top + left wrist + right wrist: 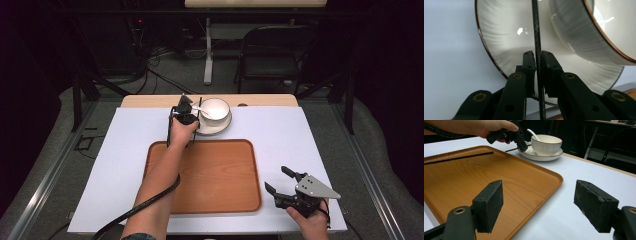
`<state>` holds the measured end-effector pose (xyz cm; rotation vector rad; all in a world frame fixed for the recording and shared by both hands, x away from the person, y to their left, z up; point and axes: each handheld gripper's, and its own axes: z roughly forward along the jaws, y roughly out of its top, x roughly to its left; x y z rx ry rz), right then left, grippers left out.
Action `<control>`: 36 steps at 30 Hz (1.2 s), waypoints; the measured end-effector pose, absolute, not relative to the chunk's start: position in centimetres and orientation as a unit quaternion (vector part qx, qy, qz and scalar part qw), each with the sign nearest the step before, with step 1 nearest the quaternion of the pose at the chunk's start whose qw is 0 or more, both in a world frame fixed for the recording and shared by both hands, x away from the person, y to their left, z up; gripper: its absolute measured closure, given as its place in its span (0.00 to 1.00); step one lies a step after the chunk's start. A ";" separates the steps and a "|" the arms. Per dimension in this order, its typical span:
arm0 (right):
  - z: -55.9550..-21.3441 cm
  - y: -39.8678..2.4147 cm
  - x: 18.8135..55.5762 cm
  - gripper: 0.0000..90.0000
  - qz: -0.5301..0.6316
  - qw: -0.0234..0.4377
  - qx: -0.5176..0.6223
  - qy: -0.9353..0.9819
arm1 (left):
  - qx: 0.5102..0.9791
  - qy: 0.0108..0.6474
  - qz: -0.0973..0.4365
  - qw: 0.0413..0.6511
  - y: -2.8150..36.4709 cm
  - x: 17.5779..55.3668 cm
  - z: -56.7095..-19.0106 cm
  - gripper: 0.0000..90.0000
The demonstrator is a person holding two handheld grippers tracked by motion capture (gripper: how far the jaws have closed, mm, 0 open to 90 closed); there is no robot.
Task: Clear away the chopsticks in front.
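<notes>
Pinching a thin black chopstick [536,30] in my left tongs [186,114], I am at the far edge of the table, with my forearm stretched out over the wooden tray [210,175]. In the left gripper view the two black pads are closed almost together, with the chopstick standing upright between them and pressed from both sides. It runs up across the white plate [499,32] directly behind it. Whether its far end rests on the plate I cannot tell.

Just right of that grip, a ribbed white bowl [215,107] sits on the same plate, with a white spoon [532,133] leaning inside it. Plate and bowl stand on the pale table cover [130,150], just beyond the tray's far rim.

A second black chopstick [459,158] lies flat on the tray along one side, as seen in the right gripper view.

Farther right, near the table's front corner, my right tongs [275,178] hover just off the tray. Their pads are spread wide apart and hold nothing.

I judge the step in hand to be picking up this chopstick to lay it beside its partner on the tray. The grip looks made but the lift has not begun. The next move calls for raising the stick straight up, clear of the plate rim and bowl. Then I would draw it back toward me and set it down parallel to the other one before letting go. A rod this thin could pivot between the pads, so the squeeze should stay firm.
</notes>
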<state>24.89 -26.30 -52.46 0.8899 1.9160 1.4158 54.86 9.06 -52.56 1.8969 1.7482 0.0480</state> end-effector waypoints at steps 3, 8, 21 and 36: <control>-52.5 -26.3 24.8 0.25 0.532 0.294 0.336 0.719 | 0.698 0.659 0.013 0.280 9.4 54.9 -52.5 0.95; -52.4 -26.3 24.8 0.25 0.532 0.294 0.338 0.719 | 0.688 0.665 0.015 0.289 10.1 54.8 -52.1 0.95; -52.5 -26.3 24.8 0.25 0.530 0.298 0.334 0.720 | 0.670 0.674 0.023 0.310 13.9 54.1 -50.0 0.95; -52.5 -26.0 25.0 0.25 0.529 0.295 0.335 0.722 | 0.672 0.668 0.026 0.318 18.6 50.6 -47.9 0.95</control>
